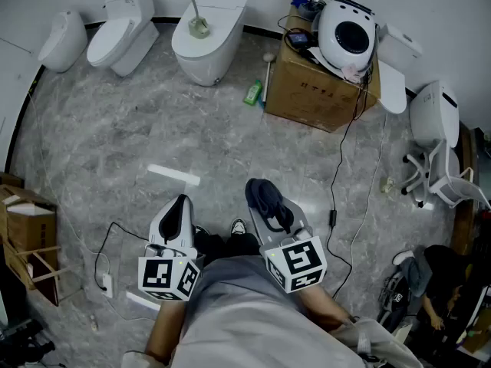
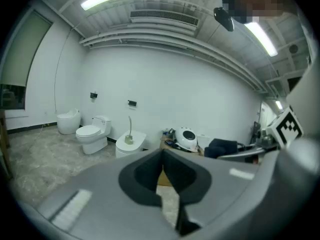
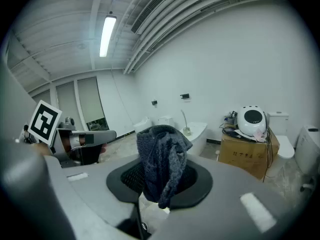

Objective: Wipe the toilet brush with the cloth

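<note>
Right tool is clamped on the cloth, a soft, limp knit hanging bunched. Left tool has its jaws together with nothing between them. Toilet brush stands upright on the middle toilet, at the floor's far edge by the wall. I judge it light, stiff-handled and tippy, so I'd take the handle mid-length.

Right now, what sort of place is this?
Probably a test room, not a working bathroom: several toilets stand side by side, next to a box of gear and an office chair.
</note>
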`<state>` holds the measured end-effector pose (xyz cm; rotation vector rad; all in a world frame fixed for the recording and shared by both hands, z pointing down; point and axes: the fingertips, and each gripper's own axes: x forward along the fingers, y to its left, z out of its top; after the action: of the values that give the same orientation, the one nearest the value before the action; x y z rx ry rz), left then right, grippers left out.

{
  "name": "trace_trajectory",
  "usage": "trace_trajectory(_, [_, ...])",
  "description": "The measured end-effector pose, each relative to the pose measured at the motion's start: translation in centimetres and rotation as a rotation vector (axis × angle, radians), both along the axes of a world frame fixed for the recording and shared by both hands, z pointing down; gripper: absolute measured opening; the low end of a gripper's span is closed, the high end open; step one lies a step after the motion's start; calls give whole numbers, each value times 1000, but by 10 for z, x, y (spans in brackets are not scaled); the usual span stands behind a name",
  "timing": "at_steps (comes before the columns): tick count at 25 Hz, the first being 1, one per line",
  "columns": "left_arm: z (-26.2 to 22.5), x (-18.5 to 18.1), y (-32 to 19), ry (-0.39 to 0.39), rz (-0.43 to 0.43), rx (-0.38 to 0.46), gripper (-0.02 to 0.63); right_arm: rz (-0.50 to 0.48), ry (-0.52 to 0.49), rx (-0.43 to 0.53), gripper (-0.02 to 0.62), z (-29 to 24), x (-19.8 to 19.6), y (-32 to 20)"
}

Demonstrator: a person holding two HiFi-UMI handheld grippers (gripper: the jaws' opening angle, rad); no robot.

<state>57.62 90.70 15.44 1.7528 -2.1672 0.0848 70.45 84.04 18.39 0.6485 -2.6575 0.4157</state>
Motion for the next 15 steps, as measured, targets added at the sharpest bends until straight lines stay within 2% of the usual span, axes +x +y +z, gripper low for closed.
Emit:
trace_trajectory(3, [9, 15, -2, 6, 13, -44, 0, 31, -19, 4, 94, 1, 15, -8])
trace_trajectory(7, [14, 26, 0, 115, 33, -39, 0, 48, -31, -7, 94, 6, 25, -15])
trace_trajectory(12, [8, 20, -3, 69, 17, -5, 0, 81, -111, -41, 92, 4, 23, -27])
trace_trajectory(15, [11, 9, -6, 85, -5, 5, 0, -9, -130, -22, 101, -1, 7, -25])
